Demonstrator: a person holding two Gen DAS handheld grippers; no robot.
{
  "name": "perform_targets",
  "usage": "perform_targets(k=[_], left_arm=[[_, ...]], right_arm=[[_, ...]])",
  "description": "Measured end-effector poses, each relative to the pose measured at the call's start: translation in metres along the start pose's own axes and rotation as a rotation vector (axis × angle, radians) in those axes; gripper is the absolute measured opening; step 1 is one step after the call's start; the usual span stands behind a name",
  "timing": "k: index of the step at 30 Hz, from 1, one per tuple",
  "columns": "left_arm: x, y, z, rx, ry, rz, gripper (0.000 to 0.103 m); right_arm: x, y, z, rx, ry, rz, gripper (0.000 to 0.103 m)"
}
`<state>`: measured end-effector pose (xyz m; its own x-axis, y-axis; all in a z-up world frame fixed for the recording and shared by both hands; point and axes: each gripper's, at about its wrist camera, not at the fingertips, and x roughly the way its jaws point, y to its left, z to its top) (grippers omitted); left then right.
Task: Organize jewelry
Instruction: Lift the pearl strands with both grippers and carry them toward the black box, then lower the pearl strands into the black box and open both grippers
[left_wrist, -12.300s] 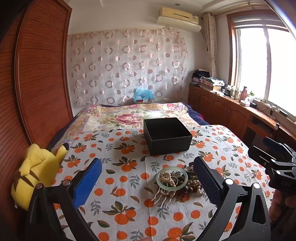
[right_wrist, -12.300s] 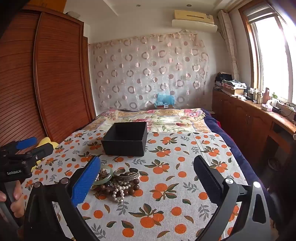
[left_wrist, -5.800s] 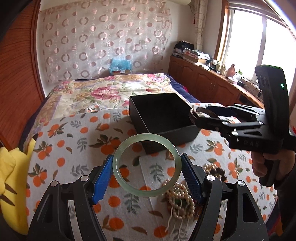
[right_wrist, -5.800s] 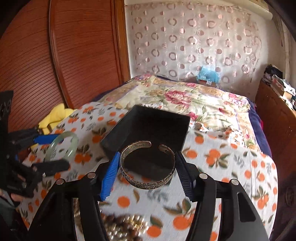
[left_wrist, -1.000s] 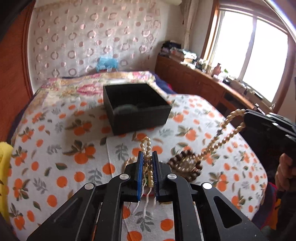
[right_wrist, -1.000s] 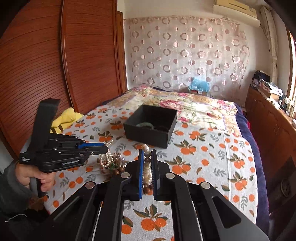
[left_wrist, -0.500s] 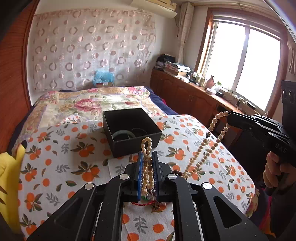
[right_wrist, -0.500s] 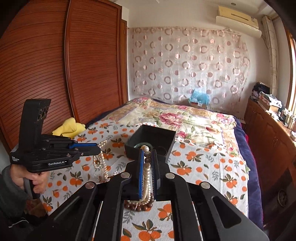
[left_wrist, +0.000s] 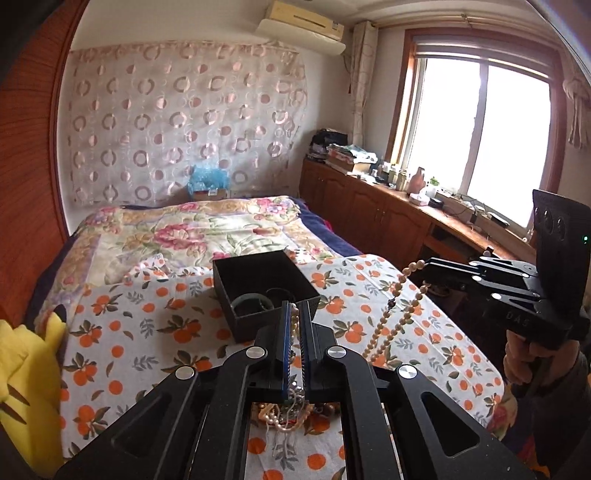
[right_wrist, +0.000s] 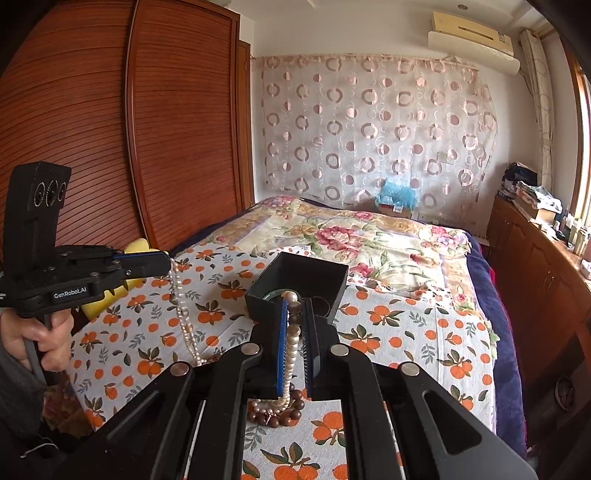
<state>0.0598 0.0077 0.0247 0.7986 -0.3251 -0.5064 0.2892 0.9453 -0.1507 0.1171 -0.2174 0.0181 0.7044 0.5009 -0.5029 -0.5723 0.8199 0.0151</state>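
My left gripper (left_wrist: 294, 317) is shut on a small-pearl necklace (left_wrist: 294, 325) that hangs below it (right_wrist: 183, 314). My right gripper (right_wrist: 293, 306) is shut on a bead necklace (right_wrist: 291, 343) of pearls and dark wooden beads; it hangs from the right gripper in the left wrist view (left_wrist: 391, 314). Both are lifted above the orange-print cloth. The black open box (left_wrist: 258, 291) stands just beyond, with a green bangle (left_wrist: 249, 300) and a metal cuff inside. More beads lie heaped under the grippers (left_wrist: 288, 410).
A yellow plush toy (left_wrist: 26, 373) lies at the bed's left edge. A wooden wardrobe (right_wrist: 110, 129) stands left, and a cabinet (left_wrist: 388, 218) with clutter runs along the right under the window. The floral quilt (left_wrist: 192, 229) lies behind the box.
Both grippers have risen further with their necklaces, pulling the strands up off the heap. The box now looks smaller and lower in both views.
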Motion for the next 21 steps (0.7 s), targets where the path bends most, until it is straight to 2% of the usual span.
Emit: perform_targets(k=[4,8,21], left_arm=[[0.0,0.01,-0.004,-0.028,0.008,0.005,0.004],[-0.01,0.006,0.002,-0.017,-0.019,0.002,0.003],[-0.041,-0.016,0.049,0.045,-0.132,-0.007,0.003]], right_arm=[[0.003,0.001,-0.002,0.001,0.006,0.0,0.009],[0.002,0.001,-0.005,0.005,0.004,0.001,0.009],[0.002,-0.001,-0.004,0.008,-0.008,-0.011,0.009]])
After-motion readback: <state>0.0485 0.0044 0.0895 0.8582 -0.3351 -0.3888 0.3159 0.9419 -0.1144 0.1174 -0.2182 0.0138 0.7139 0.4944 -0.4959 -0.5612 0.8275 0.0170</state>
